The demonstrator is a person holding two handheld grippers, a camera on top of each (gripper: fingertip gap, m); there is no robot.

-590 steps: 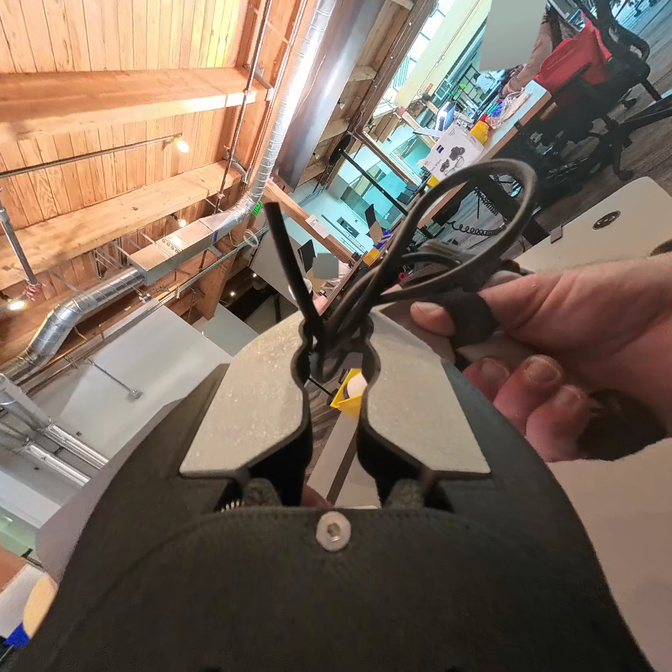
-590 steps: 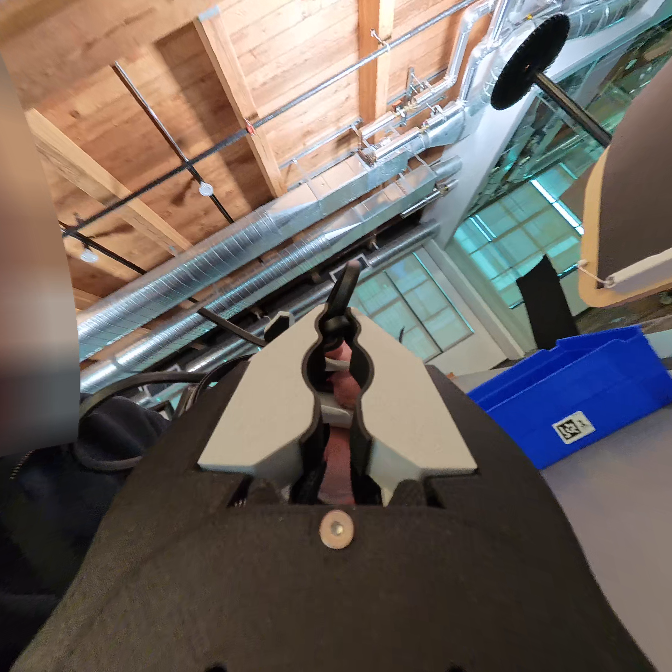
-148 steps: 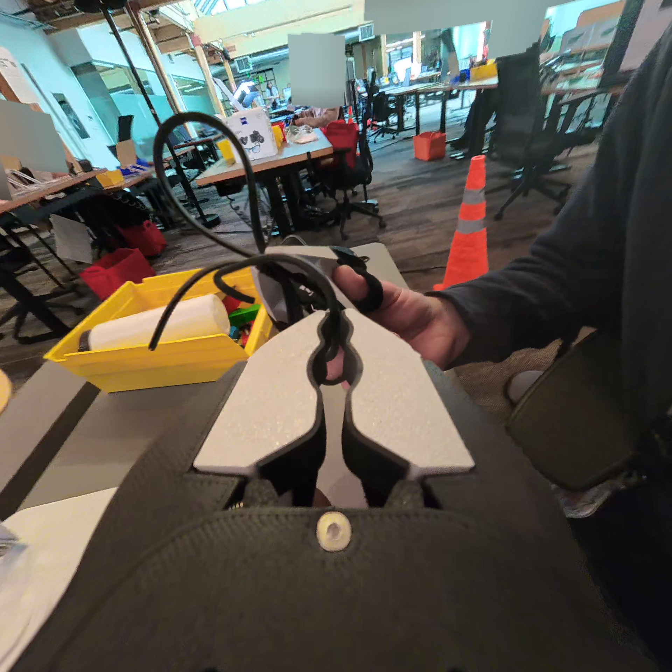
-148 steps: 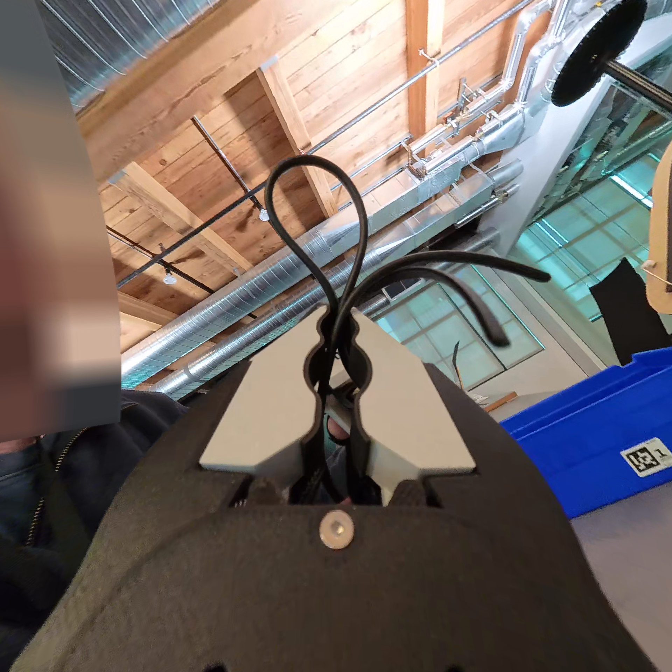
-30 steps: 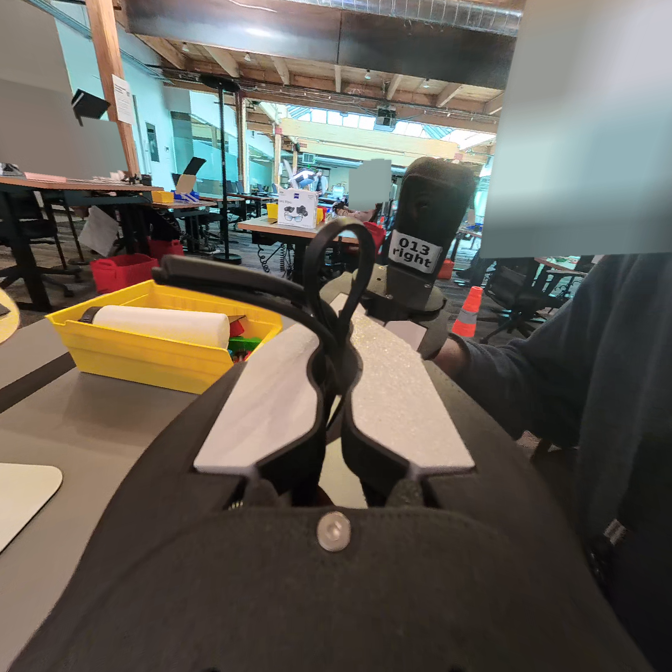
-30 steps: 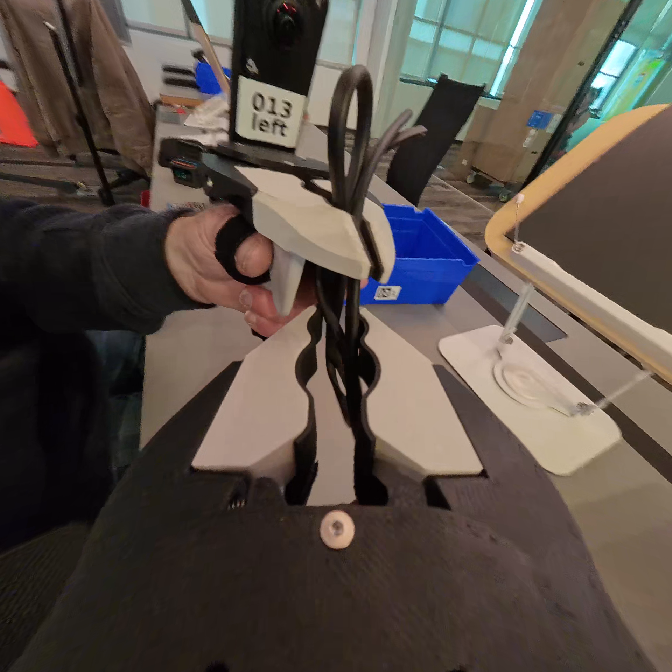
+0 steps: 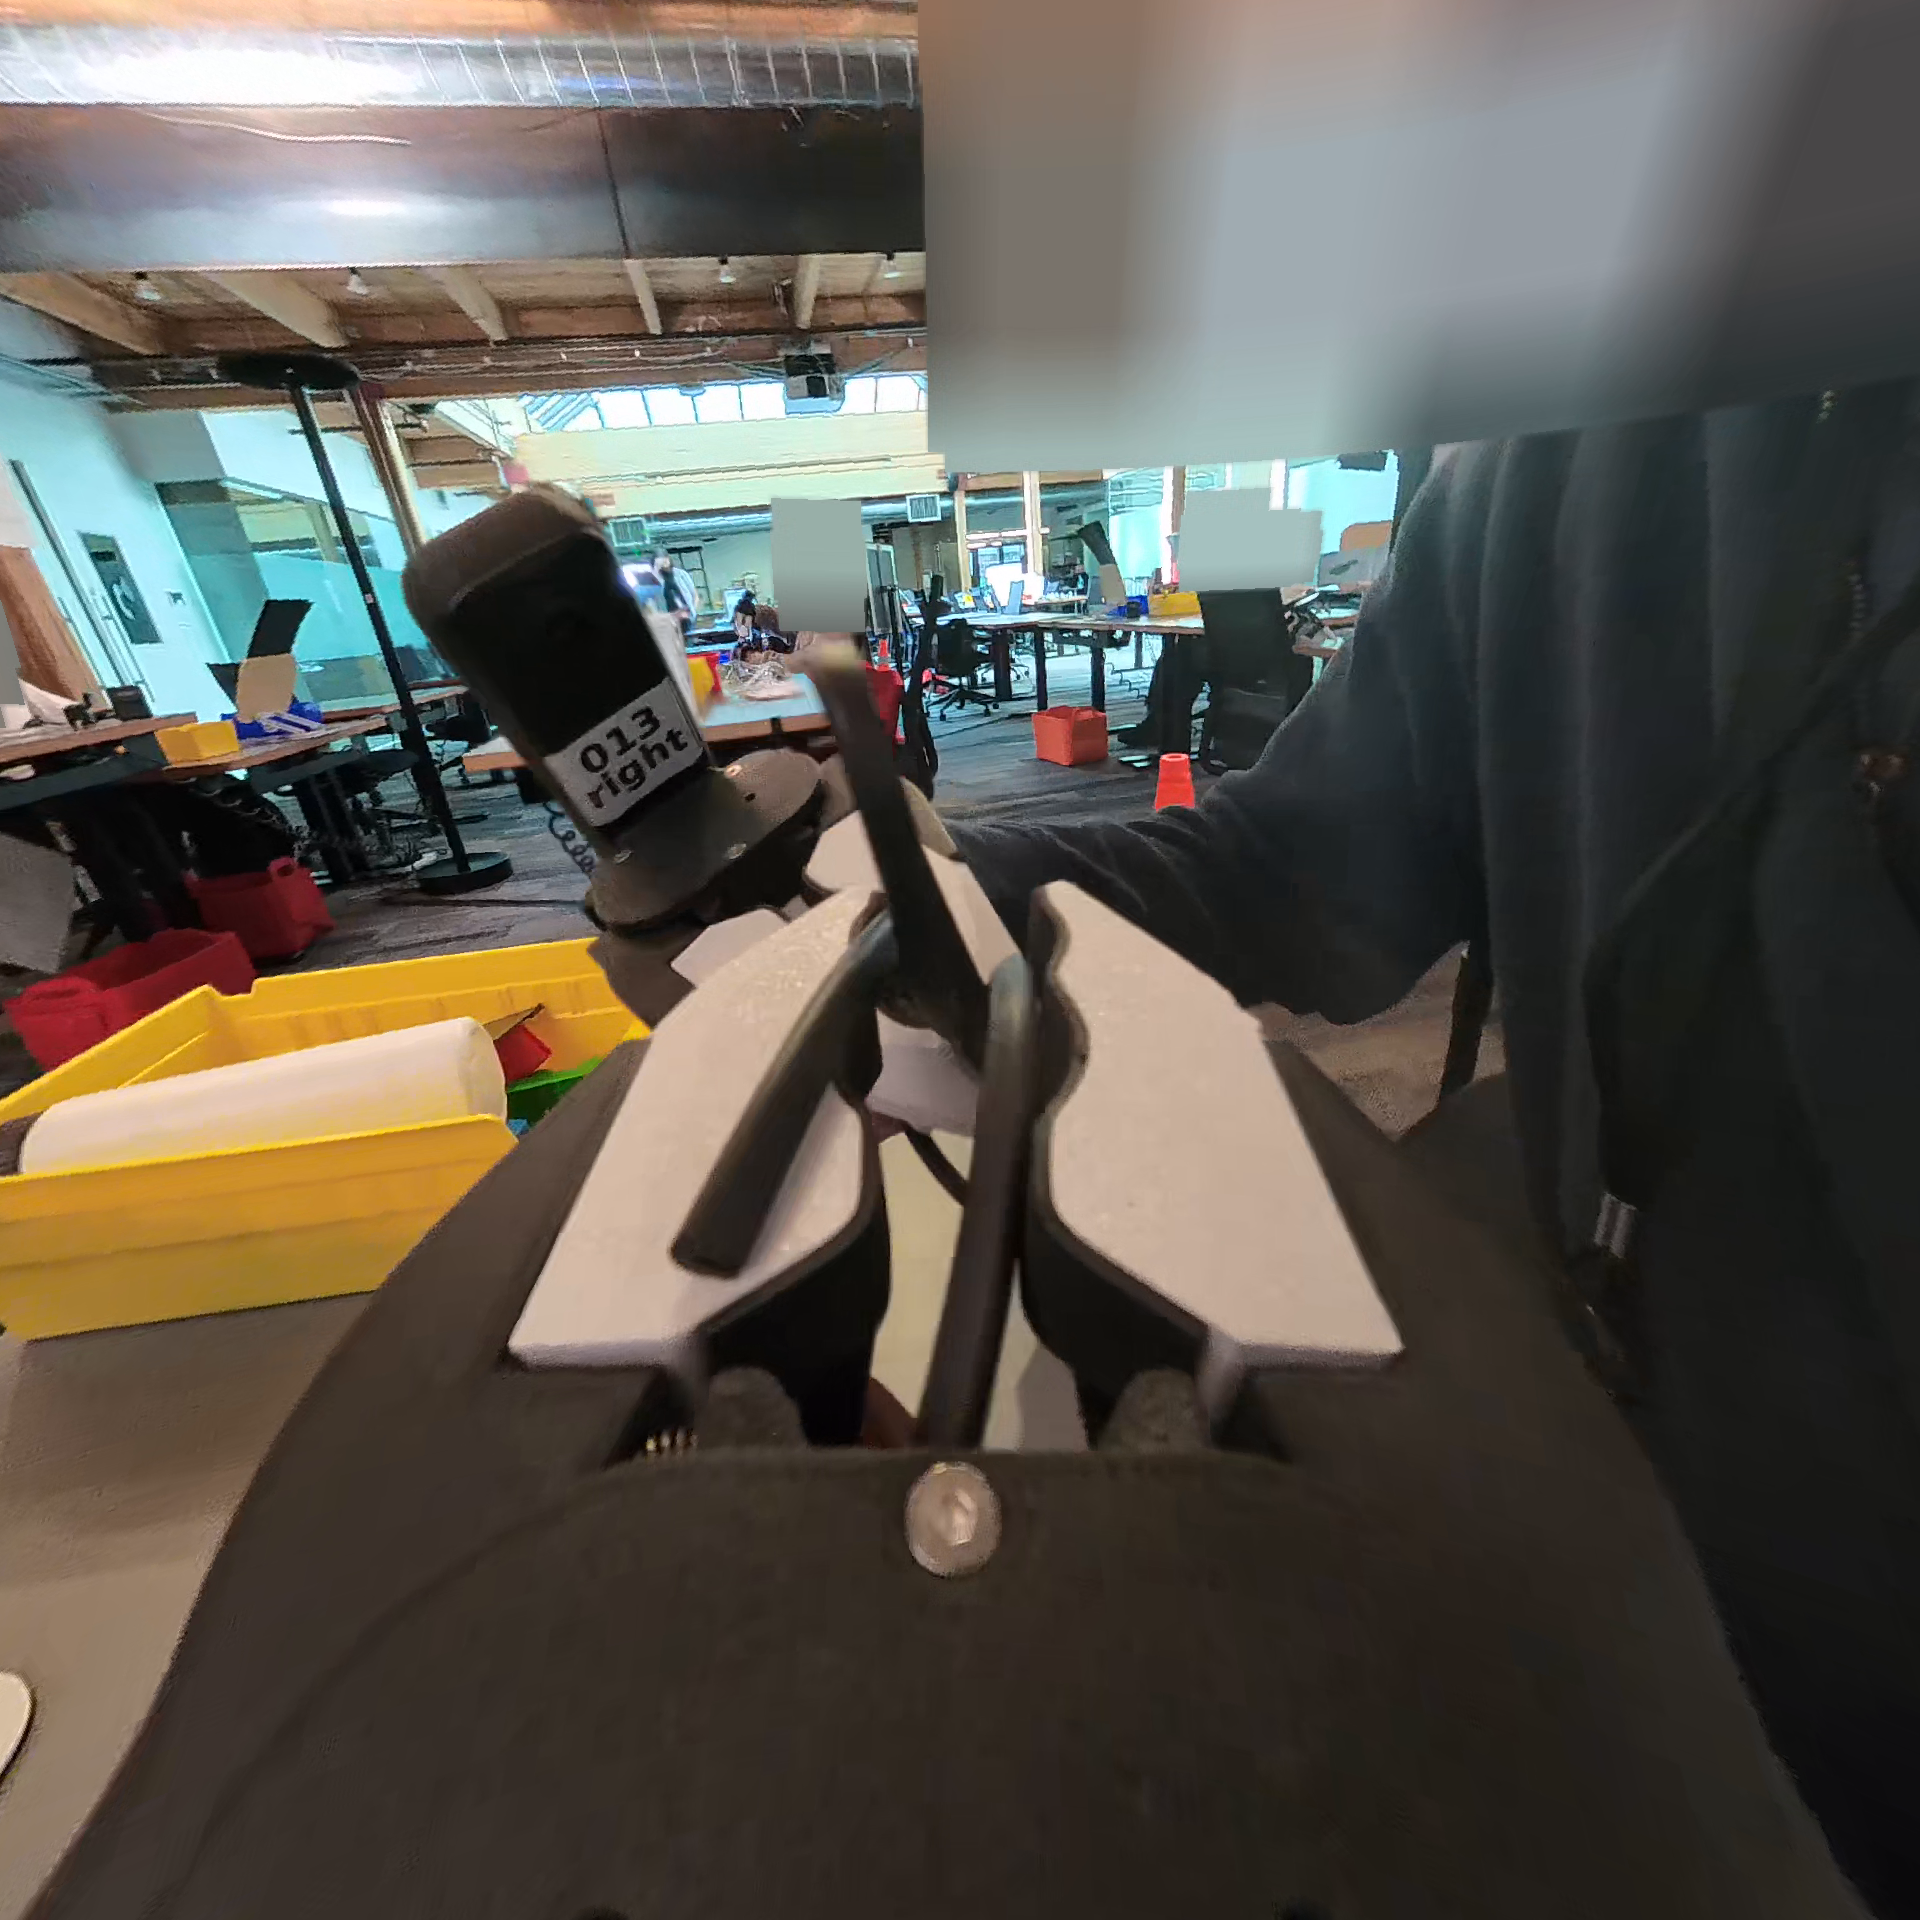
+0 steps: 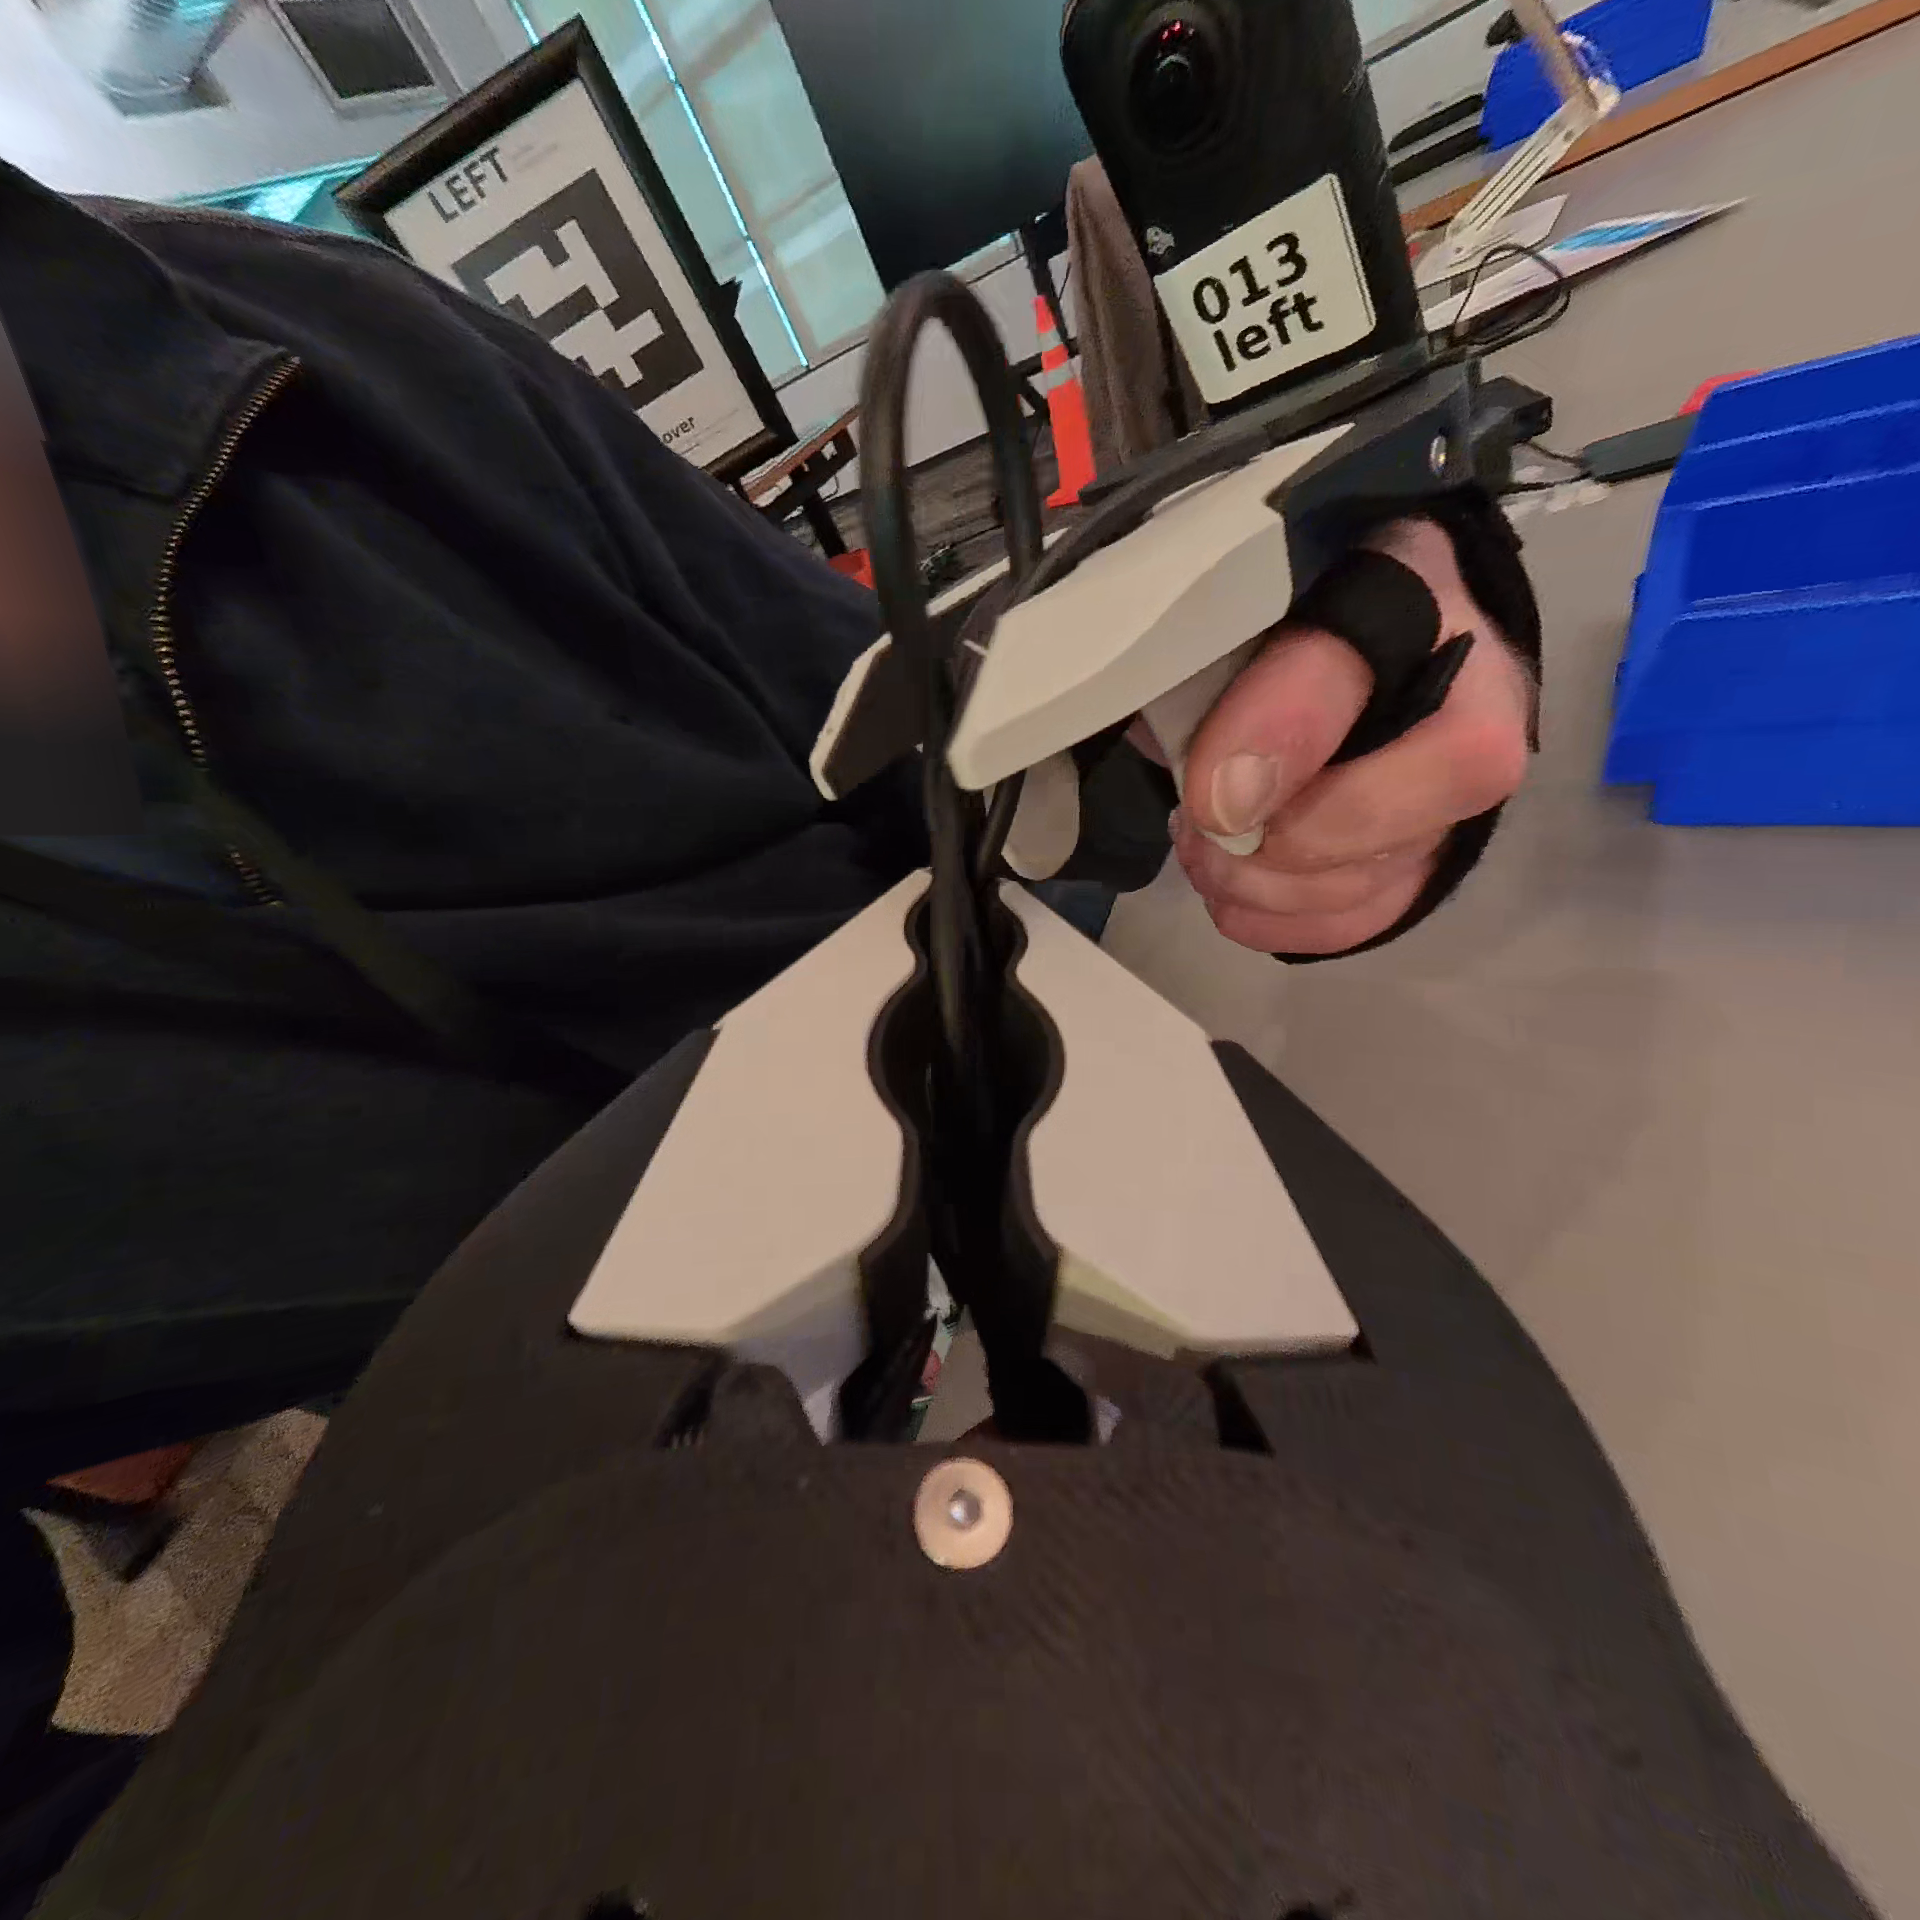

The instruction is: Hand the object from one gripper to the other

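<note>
The grey bench [image 8: 1558, 1143] stretches out beyond the right tool, and off ahead of the left tool on its left side sits a yellow bin [image 7: 239, 1174] with a white roll [image 7: 260, 1091] lying in it, while a blue bin [image 8: 1787, 623] stands just past the hand that carries the left tool. The person's dark sleeve [image 7: 1247, 862] reaches in from the right of the left tool, bringing the two tools nose to nose above the bench, which I take to be the point of the arrangement: both can reach the same bundle at once. The right tool [image 8: 961, 904] has its jaws closed on the black cable [image 8: 935, 644], the strands running down through the wavy channel between the pads. The left tool [image 7: 951, 935] has its jaws standing apart, with cable strands passing loosely through the gap, so to my eye the right tool now has the bundle and the left one is letting go or has just done so. The cable is a thin, glossy black cord folded into several strands; one loop arches up above the left tool's fingers, and one blunt cut end lies across the left tool's left finger [image 7: 717, 1174]. It looks limp and springy, likely to splay once freed.
</note>
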